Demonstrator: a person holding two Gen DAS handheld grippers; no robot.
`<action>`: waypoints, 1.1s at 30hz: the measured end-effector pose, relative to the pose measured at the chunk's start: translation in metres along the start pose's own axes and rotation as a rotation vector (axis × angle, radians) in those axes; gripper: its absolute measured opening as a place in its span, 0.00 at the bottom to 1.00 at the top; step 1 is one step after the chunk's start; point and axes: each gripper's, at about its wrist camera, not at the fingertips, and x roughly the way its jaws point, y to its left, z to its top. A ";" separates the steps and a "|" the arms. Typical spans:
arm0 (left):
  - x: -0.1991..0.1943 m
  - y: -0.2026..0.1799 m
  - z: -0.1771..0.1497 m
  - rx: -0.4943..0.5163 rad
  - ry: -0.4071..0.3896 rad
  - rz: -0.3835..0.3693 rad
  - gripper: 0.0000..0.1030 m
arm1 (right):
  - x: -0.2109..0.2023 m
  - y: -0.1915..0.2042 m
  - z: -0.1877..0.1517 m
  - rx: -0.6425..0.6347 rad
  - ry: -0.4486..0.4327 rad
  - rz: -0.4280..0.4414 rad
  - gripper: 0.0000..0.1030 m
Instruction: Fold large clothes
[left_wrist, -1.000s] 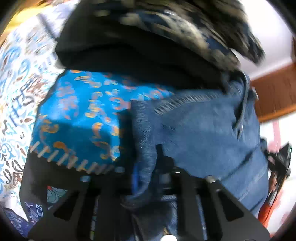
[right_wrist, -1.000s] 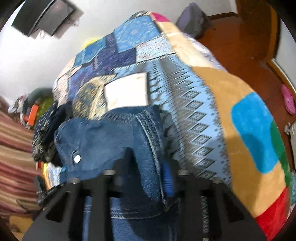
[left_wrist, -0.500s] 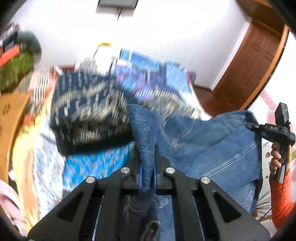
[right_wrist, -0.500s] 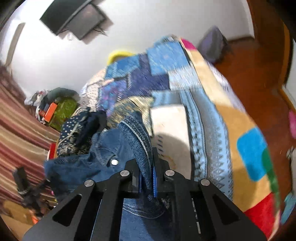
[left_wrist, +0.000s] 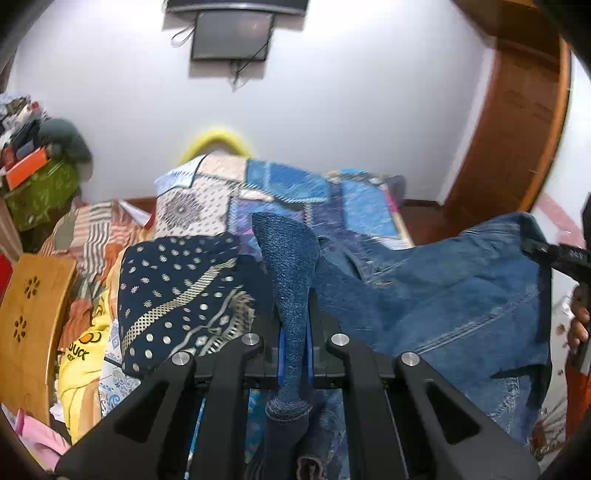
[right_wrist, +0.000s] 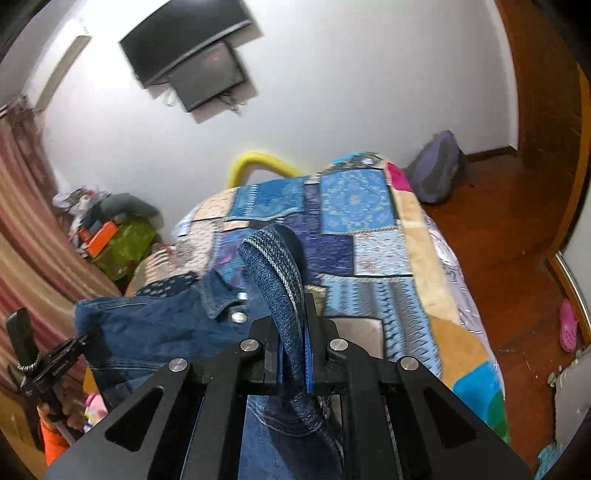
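We hold both grippers raised and angled downward, the left gripper (left_wrist: 295, 332) and right gripper (right_wrist: 293, 332) each with jaws clamped tight on a fold of the denim jacket (left_wrist: 443, 295) stretched between them.

Denim jacket (left_wrist: 443, 295) now higher, off bed (right_wrist: 369, 221)

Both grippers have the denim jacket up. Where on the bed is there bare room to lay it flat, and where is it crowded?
Free: the patchwork bedspread between the denim jacket and the yellow headboard, out to its tan edge by the wooden floor. Crowded: the side with the dark patterned garment, yellow cloth and striped cloth.
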 end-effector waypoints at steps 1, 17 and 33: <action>0.013 0.006 0.000 -0.008 0.021 0.017 0.07 | 0.010 -0.008 -0.001 0.012 0.018 -0.017 0.07; 0.133 0.068 -0.033 -0.068 0.179 0.208 0.19 | 0.127 -0.084 -0.040 -0.017 0.207 -0.307 0.14; 0.035 0.037 -0.036 0.043 0.126 0.226 0.41 | 0.012 -0.003 -0.054 -0.318 0.081 -0.354 0.63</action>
